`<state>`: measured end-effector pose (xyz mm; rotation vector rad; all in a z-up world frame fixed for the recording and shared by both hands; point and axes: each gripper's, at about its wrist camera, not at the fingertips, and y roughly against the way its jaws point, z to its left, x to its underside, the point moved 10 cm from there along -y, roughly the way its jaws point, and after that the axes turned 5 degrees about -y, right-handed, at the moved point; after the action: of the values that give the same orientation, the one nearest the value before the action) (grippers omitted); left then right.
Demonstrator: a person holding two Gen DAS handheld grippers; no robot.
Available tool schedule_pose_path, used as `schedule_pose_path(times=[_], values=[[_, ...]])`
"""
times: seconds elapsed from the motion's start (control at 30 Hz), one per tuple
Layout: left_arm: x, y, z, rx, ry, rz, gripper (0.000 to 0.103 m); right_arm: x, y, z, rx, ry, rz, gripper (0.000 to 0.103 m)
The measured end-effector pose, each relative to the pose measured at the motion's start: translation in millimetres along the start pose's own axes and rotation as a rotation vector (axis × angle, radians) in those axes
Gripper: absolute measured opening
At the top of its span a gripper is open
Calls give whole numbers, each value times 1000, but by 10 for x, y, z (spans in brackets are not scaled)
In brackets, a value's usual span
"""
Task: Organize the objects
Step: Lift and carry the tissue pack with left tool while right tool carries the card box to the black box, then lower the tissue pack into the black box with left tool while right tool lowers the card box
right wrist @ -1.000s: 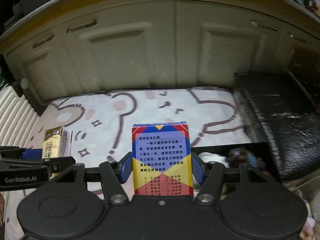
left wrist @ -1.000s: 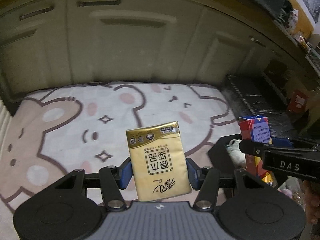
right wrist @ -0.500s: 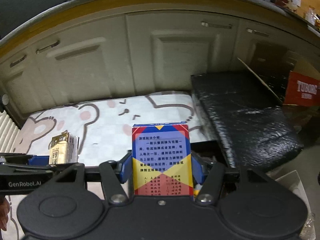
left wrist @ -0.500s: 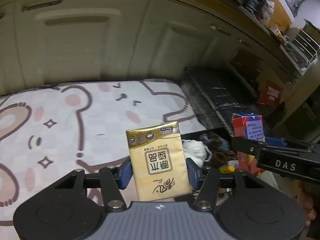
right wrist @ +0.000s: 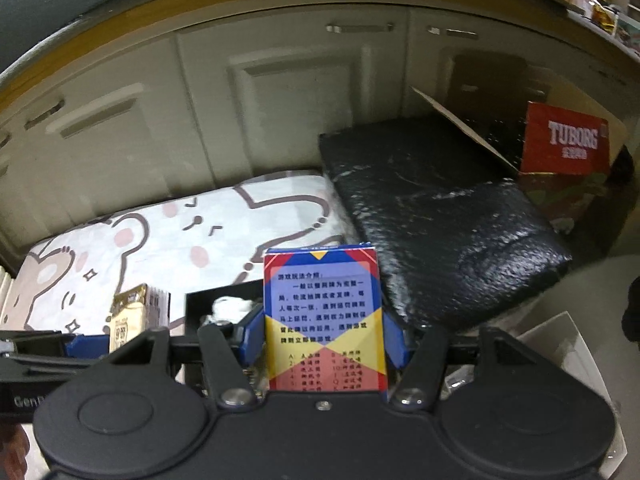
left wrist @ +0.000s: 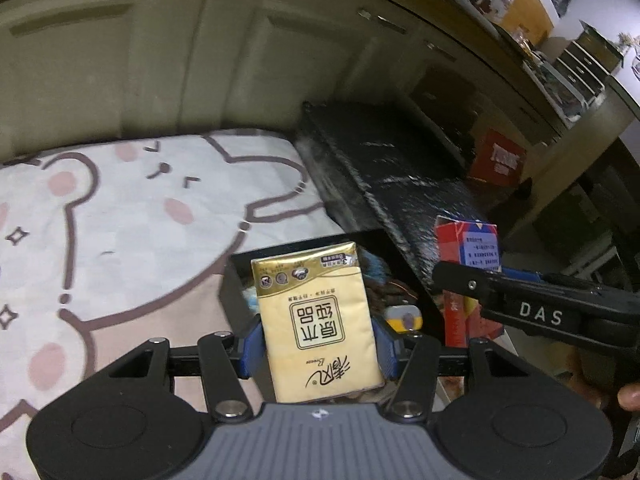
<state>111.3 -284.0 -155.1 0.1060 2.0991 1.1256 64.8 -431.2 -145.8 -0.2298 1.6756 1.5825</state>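
My left gripper [left wrist: 318,346] is shut on a gold tissue pack [left wrist: 318,320] and holds it upright above a black open box [left wrist: 320,242] filled with small items. My right gripper [right wrist: 324,340] is shut on a red, blue and yellow card box [right wrist: 324,316], also upright over the black box [right wrist: 212,294]. The card box shows at the right in the left wrist view [left wrist: 468,248]. The tissue pack shows at the left in the right wrist view [right wrist: 130,316].
A bear-print mat [left wrist: 120,220] lies to the left. A black padded cushion [right wrist: 440,216] lies to the right of the black box. Cream cabinet doors [right wrist: 280,100] stand behind. A red Tuborg carton [right wrist: 566,140] stands at the far right.
Both grippers have swung to the right with their loads, from over the bear-print mat to above the black box. Both grips are unchanged.
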Motion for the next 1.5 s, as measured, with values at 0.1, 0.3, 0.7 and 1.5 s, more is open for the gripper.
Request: schedule_pose_path(times=[0.1, 0.3, 0.7, 1.5], values=[[6, -89, -109, 22, -6, 8, 56, -3, -16, -128, 19, -21, -3, 61], [43, -280, -324, 74, 1, 32, 56, -21, -7, -301, 23, -69, -11, 61], [52, -680, -651, 170, 57, 52, 56, -176, 166, -461, 9, -122, -66, 61], [76, -517, -145, 14, -12, 74, 82, 198, -322, -472, -62, -121, 72, 61]])
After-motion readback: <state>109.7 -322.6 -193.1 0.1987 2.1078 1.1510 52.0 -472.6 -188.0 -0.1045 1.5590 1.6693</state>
